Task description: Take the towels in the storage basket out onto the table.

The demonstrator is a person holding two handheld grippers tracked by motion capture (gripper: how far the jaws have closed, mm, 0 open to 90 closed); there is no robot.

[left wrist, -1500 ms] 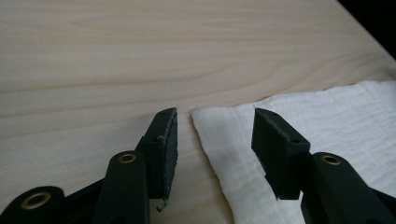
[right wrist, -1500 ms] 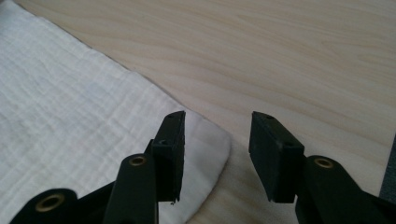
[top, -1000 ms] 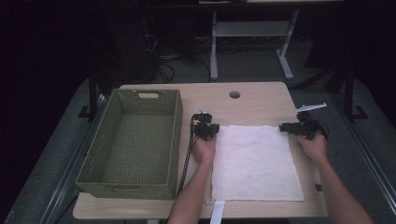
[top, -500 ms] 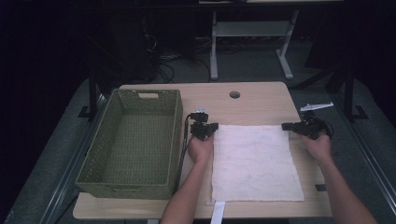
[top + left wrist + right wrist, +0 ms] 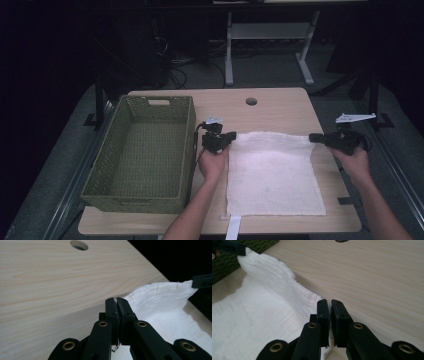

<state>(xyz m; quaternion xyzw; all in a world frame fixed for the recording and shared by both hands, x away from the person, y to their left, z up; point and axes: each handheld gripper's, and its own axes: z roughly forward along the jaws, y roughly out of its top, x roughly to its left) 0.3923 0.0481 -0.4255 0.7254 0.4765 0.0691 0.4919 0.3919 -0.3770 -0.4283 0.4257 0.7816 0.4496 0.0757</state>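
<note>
Both far corners of the white textured cloth towel [image 5: 272, 172] are lifting off the light wooden desk [image 5: 280, 107] now. Left hand-held gripper [image 5: 226, 136] and right hand-held gripper [image 5: 315, 137] are each clamping a corner, palms down, jaws pointing inward. Fold is starting; next, probably carrying the edge toward 6 o'clock. Green woven basket [image 5: 145, 150] is sitting at 9 o'clock.

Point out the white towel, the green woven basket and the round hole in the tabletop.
white towel [image 5: 272, 175]: high view, middle of the flat cloth.
green woven basket [image 5: 100, 175]: high view, left wall's rim.
round hole in the tabletop [image 5: 251, 101]: high view, centre of the opening.
</note>
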